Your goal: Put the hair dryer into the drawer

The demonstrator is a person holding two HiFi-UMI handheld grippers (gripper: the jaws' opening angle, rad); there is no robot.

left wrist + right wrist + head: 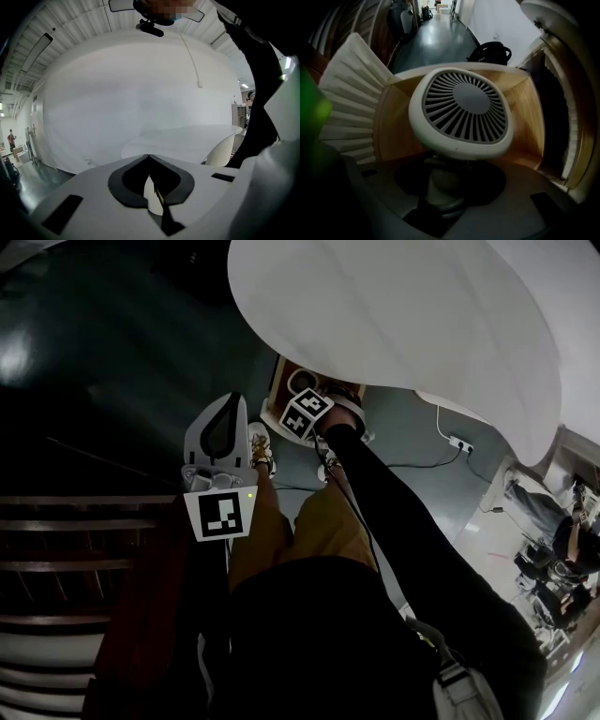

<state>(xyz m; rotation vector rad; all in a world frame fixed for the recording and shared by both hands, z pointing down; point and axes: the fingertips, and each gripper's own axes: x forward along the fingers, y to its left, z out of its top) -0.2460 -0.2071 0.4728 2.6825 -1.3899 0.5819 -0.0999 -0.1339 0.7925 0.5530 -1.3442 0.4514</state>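
hair dryer grille shows only in right gripper view.

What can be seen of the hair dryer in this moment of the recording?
The hair dryer has a rounded cream-white head of what looks like smooth plastic. A grey grille of radial slots around a solid centre disc faces the camera. Its pale handle sits between the jaws of the right gripper, which are closed on it; nothing else holds it. The head hangs over the inside of the open wooden drawer; whether it touches the wood can't be told.
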